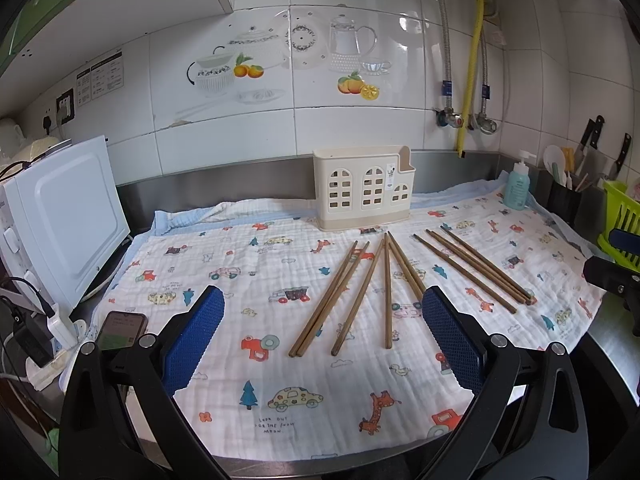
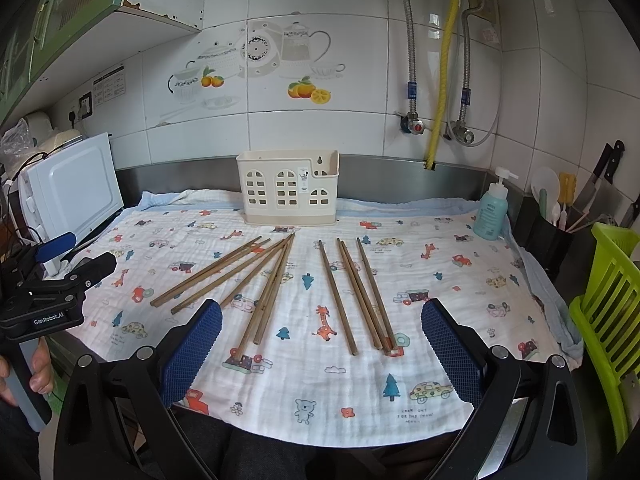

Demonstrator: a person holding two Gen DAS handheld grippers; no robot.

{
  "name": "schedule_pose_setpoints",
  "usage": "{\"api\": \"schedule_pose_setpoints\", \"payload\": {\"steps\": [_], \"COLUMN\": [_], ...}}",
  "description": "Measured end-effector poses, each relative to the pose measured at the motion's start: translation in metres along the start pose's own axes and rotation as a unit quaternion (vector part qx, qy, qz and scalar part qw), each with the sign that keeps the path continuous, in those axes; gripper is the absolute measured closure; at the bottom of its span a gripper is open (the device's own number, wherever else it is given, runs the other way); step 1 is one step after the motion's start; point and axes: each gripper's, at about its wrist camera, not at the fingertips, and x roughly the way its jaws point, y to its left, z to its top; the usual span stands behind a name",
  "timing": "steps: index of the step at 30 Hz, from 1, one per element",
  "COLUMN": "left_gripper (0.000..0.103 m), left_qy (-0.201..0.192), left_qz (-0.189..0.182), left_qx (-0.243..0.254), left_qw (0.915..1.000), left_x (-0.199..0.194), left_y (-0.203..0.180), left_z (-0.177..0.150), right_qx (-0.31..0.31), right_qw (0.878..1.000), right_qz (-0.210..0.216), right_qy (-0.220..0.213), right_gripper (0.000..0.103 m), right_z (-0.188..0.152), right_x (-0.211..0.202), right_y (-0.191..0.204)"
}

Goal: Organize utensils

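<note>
Several brown wooden chopsticks (image 1: 362,298) lie spread on a patterned cloth (image 1: 280,380), in a left group and a right group (image 1: 476,270). In the right wrist view they show as a left fan (image 2: 256,280) and a right group (image 2: 360,296). A cream utensil holder (image 1: 362,188) with arched cut-outs stands empty behind them, also in the right wrist view (image 2: 288,188). My left gripper (image 1: 322,336) is open and empty, low over the cloth's near edge. My right gripper (image 2: 322,340) is open and empty, just in front of the chopsticks.
A white appliance (image 1: 68,216) stands at the left, with a phone (image 1: 120,330) and power strip beside it. A teal pump bottle (image 2: 492,208), a black knife and utensil pot (image 2: 560,224) and a green rack (image 2: 608,300) are at the right. Tiled wall with pipes behind.
</note>
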Motion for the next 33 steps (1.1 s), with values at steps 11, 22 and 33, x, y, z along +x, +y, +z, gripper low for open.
{"api": "schedule_pose_setpoints", "payload": {"steps": [11,22,33], "left_gripper": [0.005,0.005,0.005], "left_qy": [-0.002,-0.002,-0.002], "left_qz": [-0.001,-0.001,0.0], "left_qx": [0.002,0.002,0.002], "left_qw": [1.0,1.0,1.0], "left_x": [-0.0014,-0.0016,-0.0017], "left_y": [-0.0012,-0.0025,-0.0031], "left_z": [-0.0002,-0.0004,-0.0008], "right_qx": [0.0,0.001,0.001], "right_qw": [1.0,1.0,1.0], "right_qz": [0.0,0.0,0.0], "right_qy": [-0.001,-0.001,-0.001], "right_gripper": [0.006,0.006,0.006], "right_z": [0.0002,0.0009,0.0], "right_x": [-0.0008,-0.001,-0.0007], "right_y": [0.0007,0.0008,0.0005]}}
